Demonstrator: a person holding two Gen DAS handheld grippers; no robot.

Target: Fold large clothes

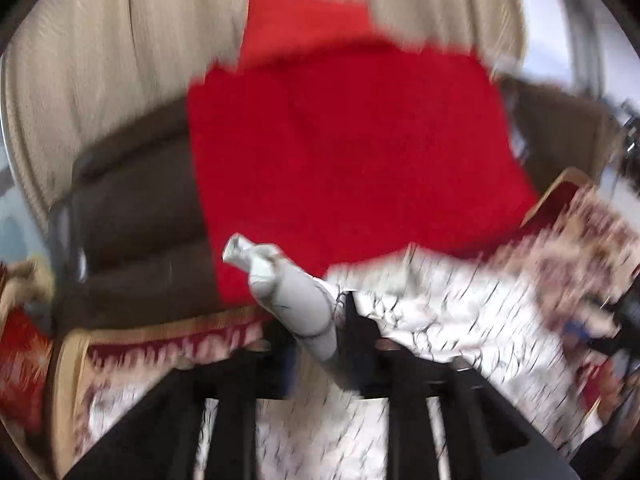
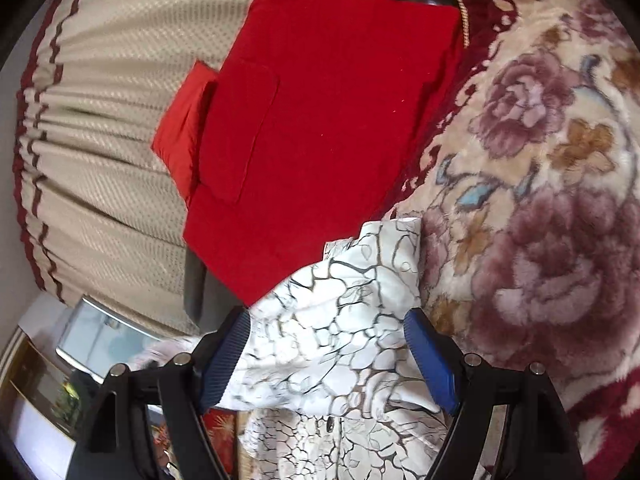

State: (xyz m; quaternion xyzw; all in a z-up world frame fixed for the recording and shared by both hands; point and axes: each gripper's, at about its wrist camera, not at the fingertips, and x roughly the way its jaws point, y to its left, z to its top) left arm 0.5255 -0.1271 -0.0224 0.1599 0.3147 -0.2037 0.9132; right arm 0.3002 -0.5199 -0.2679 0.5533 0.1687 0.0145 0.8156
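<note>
Two red folded garments (image 2: 320, 128) lie stacked, one white garment with a dark crackle print (image 2: 344, 320), one floral blanket (image 2: 540, 208), one beige curtain (image 2: 108, 160), and two grippers, left (image 1: 316, 344) and right (image 2: 328, 360).

Bright daylight, heavy motion blur across the left wrist view, right wrist view mostly sharp, strong fisheye bending and dark vignette at the edges, saturated red cloth (image 2: 320, 120), soft shadows

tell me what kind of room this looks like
Probably a bedroom in a home: a plush floral blanket in cream and maroon covers a bed-like surface, a beige pleated curtain hangs beside it, and a folded red garment lies by a white crackle-print garment.
</note>
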